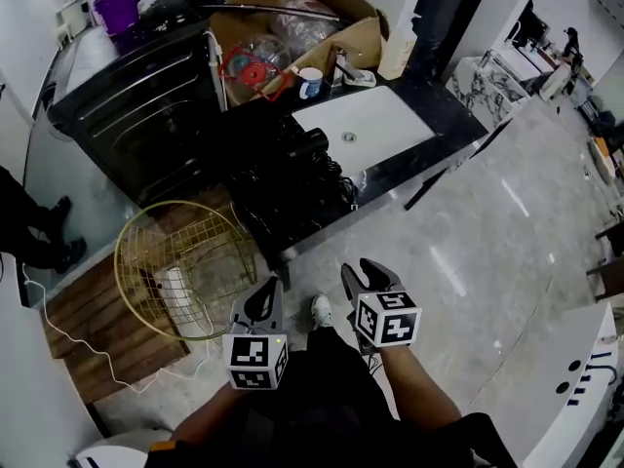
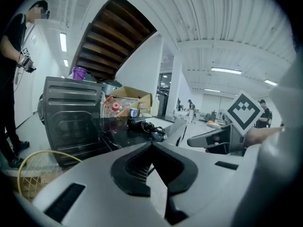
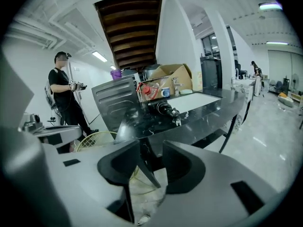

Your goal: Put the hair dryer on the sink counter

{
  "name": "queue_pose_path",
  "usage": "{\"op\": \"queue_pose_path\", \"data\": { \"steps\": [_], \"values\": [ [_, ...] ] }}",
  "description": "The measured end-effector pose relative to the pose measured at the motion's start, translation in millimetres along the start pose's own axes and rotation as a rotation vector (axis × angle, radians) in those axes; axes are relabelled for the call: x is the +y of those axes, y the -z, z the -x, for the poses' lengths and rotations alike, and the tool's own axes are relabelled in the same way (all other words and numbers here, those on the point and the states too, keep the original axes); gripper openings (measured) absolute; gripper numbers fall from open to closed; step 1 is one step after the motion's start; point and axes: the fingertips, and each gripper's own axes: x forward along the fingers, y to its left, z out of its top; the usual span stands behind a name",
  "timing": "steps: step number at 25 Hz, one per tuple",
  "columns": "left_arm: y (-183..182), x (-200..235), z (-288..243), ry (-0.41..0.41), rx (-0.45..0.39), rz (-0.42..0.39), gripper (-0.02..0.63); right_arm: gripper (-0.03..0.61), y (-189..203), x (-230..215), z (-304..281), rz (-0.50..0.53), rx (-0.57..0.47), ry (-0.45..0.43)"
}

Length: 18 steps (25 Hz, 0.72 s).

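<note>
The black hair dryer (image 1: 304,146) lies on the dark sink counter (image 1: 429,149), just left of the white basin (image 1: 366,125), with its cord bunched beside it. It also shows far ahead as the hair dryer (image 2: 142,125) and the hair dryer (image 3: 163,109). Both grippers hang over the floor in front of the counter, well short of it. My left gripper (image 1: 265,295) (image 2: 151,145) has its jaw tips together and holds nothing. My right gripper (image 1: 363,273) (image 3: 150,148) stands open with a gap between the jaws and nothing in it.
A gold wire basket (image 1: 185,266) stands on the floor to the left. A black appliance (image 1: 146,105) sits at the counter's left end. An open cardboard box (image 1: 292,18) and a mug (image 1: 310,83) are at the back. A person (image 3: 64,98) stands on the left.
</note>
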Motion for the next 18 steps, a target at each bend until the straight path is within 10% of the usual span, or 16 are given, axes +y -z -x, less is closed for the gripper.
{"op": "queue_pose_path", "data": {
  "steps": [18],
  "values": [
    [0.7, -89.8, 41.9, 0.219, -0.06, -0.031, 0.006, 0.046, 38.1, 2.4, 127.9, -0.067, -0.116, 0.177]
  ]
}}
